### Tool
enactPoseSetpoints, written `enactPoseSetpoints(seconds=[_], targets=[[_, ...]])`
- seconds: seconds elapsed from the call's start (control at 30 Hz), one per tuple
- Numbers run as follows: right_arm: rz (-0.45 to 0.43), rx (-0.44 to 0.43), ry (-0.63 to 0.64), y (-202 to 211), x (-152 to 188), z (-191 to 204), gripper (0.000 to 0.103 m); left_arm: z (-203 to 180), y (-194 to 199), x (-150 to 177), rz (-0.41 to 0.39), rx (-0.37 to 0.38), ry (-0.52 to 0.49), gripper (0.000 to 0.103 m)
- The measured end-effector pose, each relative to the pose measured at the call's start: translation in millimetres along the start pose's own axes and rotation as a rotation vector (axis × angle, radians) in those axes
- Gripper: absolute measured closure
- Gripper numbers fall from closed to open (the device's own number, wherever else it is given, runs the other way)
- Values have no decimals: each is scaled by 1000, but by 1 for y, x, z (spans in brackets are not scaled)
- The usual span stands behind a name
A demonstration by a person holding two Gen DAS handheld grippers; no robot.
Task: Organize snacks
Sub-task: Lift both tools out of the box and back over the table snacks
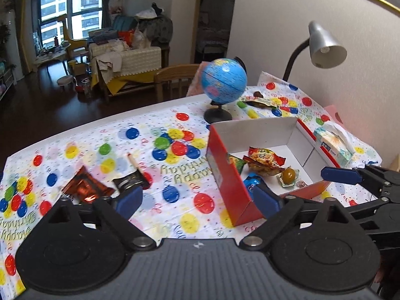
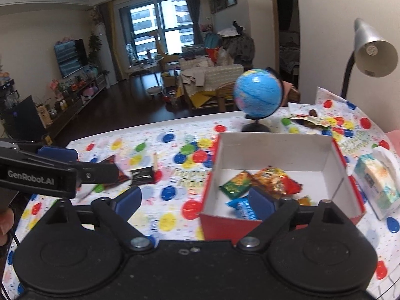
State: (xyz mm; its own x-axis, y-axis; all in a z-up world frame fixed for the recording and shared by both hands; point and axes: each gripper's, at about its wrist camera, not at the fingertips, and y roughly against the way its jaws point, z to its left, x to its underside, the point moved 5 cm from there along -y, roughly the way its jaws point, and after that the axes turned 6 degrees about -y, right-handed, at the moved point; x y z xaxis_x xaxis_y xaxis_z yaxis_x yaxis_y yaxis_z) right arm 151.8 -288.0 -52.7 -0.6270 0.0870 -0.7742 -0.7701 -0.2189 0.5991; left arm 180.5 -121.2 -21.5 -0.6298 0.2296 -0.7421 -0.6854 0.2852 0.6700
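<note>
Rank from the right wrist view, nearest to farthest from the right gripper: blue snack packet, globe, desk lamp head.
Measured from the right gripper:
1. Blue snack packet, inside the red box, beside the gripper's right finger.
2. Globe, behind the box.
3. Desk lamp head, upper right, by the wall.

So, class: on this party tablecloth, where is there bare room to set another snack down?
Free: the cloth between the black packet and the red box, and the box floor near its back wall. Crowded: the box's near corner, and beside the globe, where wrappers lie.

Tabletop (image 1: 175,105) under balloon-print cloth (image 1: 160,190). On it: red box (image 1: 232,182), globe (image 1: 223,81), tissue pack (image 1: 333,145). 2 loose snack packets (image 1: 86,187) left.
</note>
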Motion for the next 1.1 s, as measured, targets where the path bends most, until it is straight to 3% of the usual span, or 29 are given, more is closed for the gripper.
enactPoseSetpoints(seconds=[0.13,0.5,0.67,1.1], targets=[[0,-25,17,0,7,24,3,18,20,15,-23,-19,13,3],[9,-87,49,-9,26,84,1,87,54,63,-18,-86,130,0],[22,-102,69,-17,30,108,1,123,65,86,-8,-153,199,0],[60,-105,133,-74,24,134,1,189,48,129,75,-276,350,0]])
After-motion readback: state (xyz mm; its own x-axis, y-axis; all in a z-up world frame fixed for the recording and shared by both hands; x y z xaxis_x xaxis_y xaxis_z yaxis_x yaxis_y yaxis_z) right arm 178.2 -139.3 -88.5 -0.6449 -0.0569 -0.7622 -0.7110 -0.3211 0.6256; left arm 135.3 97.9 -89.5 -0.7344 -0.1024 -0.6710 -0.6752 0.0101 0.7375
